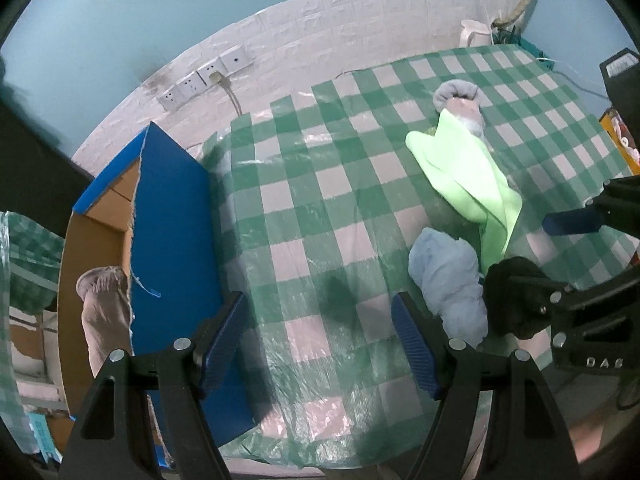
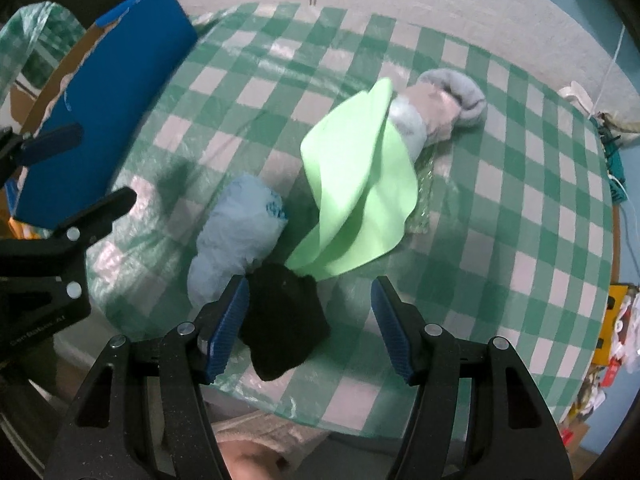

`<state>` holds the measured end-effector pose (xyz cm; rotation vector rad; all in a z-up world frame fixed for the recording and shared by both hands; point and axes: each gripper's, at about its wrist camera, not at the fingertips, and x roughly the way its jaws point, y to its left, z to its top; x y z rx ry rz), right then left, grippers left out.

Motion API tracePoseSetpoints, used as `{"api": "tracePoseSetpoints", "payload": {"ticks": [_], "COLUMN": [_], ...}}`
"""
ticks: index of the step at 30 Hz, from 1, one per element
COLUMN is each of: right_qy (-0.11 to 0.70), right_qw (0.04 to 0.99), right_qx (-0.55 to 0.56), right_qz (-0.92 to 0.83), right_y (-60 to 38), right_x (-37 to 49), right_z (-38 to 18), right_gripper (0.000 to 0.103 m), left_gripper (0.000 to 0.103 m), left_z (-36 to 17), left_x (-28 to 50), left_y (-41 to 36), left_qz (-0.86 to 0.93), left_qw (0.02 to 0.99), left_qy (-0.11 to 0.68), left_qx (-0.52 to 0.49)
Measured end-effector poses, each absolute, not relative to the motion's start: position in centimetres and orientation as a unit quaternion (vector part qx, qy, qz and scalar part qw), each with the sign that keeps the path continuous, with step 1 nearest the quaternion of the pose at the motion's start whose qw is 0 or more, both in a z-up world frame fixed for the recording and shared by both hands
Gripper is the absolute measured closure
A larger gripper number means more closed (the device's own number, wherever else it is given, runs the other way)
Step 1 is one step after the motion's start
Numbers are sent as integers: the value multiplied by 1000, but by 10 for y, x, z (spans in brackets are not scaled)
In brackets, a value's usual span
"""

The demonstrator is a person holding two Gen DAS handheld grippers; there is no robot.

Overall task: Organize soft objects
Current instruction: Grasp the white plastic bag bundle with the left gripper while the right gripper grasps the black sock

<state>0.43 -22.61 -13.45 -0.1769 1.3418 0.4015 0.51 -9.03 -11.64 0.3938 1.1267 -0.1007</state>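
On the green checked table lie a light green cloth [image 2: 356,184], a pale blue bundle [image 2: 236,236], a black sock [image 2: 284,320] and a grey-pink rolled sock [image 2: 444,108]. My right gripper [image 2: 310,328] is open, its fingers around the black sock just above the table. My left gripper [image 1: 320,344] is open and empty over bare tablecloth, with the pale blue bundle [image 1: 448,280] just beyond its right finger. The green cloth [image 1: 468,176] and grey-pink sock [image 1: 460,104] lie further off. A beige sock [image 1: 104,312] lies in the blue cardboard box [image 1: 172,216].
The blue box [image 2: 108,88] stands open at the table's left edge. Wall sockets [image 1: 200,80] and a white kettle [image 1: 474,32] are at the back. The right gripper [image 1: 560,304] shows in the left wrist view. Clutter [image 2: 616,328] lies off the right edge.
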Motion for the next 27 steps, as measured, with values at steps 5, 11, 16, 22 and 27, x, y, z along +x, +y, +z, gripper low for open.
{"api": "tracePoseSetpoints", "payload": {"ticks": [5, 11, 16, 22, 27], "right_qy": [623, 630, 636, 632, 627], "right_qw": [751, 739, 728, 734, 748], "right_qx": [-95, -106, -100, -115, -120], "right_qz": [197, 212, 234, 220, 184], "right_y": [-218, -207, -204, -215, -234], "right_x": [-1, -2, -1, -4, 3], "right_z": [-146, -159, -163, -157, -154], "right_gripper": [39, 39, 65, 73, 73], "left_gripper": [28, 24, 24, 23, 18], "left_z": [-120, -124, -123, -125, -126], "left_x": [6, 7, 10, 13, 16], "left_y": [-93, -95, -97, -104, -115], "left_qz": [-51, -51, -57, -73, -89], "left_qw": [823, 819, 820, 819, 818], "left_qy": [536, 539, 540, 542, 545], "left_qx": [184, 188, 180, 170, 159]}}
